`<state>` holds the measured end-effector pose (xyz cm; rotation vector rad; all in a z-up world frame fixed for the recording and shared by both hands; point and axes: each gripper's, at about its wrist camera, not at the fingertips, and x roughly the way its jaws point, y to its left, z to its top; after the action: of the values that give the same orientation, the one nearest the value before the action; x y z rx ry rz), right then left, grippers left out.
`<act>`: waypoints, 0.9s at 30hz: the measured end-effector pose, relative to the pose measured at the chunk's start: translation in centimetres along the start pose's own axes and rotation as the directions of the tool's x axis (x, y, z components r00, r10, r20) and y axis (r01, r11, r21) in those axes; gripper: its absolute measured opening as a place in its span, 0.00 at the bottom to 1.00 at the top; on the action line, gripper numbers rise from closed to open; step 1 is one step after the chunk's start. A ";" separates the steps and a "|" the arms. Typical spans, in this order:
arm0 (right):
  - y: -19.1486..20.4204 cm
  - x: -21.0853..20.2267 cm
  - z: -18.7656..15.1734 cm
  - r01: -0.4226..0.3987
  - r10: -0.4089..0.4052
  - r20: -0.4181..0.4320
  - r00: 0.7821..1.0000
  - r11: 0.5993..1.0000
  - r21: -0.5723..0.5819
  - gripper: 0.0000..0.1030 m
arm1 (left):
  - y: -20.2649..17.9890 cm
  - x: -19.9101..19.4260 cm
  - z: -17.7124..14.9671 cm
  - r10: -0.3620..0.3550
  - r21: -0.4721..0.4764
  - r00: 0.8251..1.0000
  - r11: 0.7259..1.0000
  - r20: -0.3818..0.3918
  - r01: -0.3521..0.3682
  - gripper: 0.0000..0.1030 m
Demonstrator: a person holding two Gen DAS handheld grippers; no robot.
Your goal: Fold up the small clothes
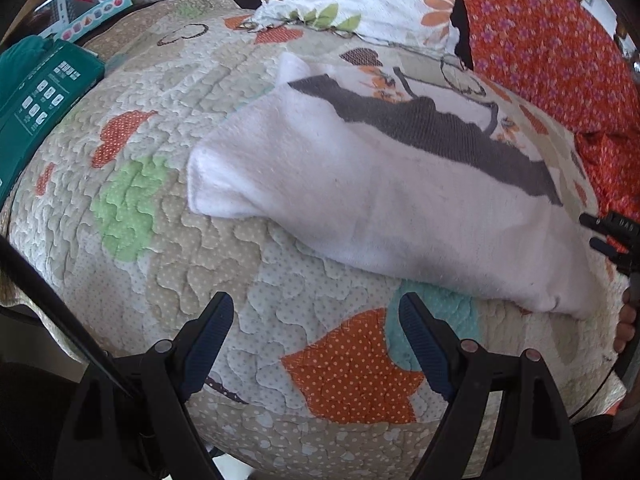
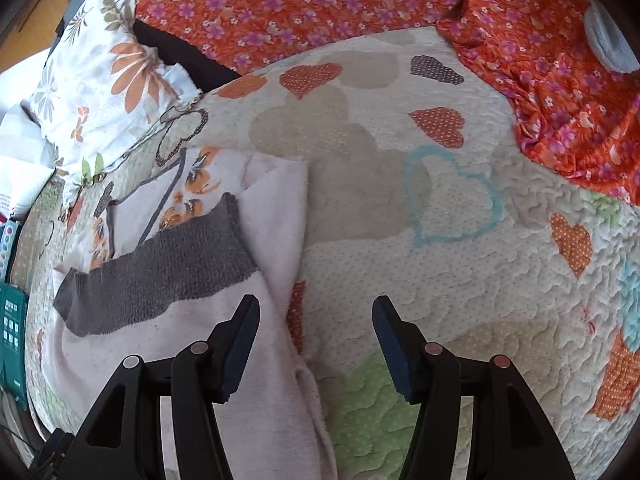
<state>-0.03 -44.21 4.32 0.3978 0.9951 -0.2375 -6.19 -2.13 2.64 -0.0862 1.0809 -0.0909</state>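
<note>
Right gripper (image 2: 316, 320) hovers open over white garment (image 2: 276, 216).

- Both views: bright, even daylight; shadows soft and faint.
- Strong fisheye bending toward the edges; dark vignette in the corners.
- Centre sharp; rims slightly soft; no glare.

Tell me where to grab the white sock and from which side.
Grip the white sock at its free corner nearest the left gripper, the rounded end that lies flat on the quilt. Come from above and the near side; that edge is clear of the grey sock and the right gripper.
</note>
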 end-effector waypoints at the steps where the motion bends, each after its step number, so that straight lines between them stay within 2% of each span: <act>1: 0.2 0.0 0.0 -0.003 0.003 -0.002 1.000 1.000 -0.003 0.61 | -0.1 0.3 -0.1 0.006 0.007 1.000 1.000 -0.004 -0.006 0.81; 8: 0.3 0.0 -0.1 -0.015 0.014 -0.006 1.000 1.000 -0.013 0.61 | 0.1 3.1 -1.0 0.031 0.011 0.996 0.999 -0.087 -0.030 0.81; 15: 0.1 0.2 -0.1 -0.033 0.033 -0.019 0.999 0.999 0.009 0.61 | -0.5 3.5 -1.3 0.049 0.048 0.995 0.998 -0.082 -0.046 0.92; 21: 0.2 0.4 -0.1 -0.033 0.033 -0.027 0.999 0.999 0.002 0.61 | -0.3 3.8 -1.2 0.048 0.033 0.996 0.998 -0.078 -0.046 0.99; 27: 0.4 0.8 -0.3 -0.039 0.039 -0.043 0.998 0.999 0.002 0.61 | -0.1 4.0 -1.1 0.051 -0.012 0.998 0.999 -0.039 -0.051 1.00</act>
<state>0.30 -43.74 3.63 0.4244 1.0287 -0.1949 -5.32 -2.75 -1.37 -0.0685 1.1221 -0.0400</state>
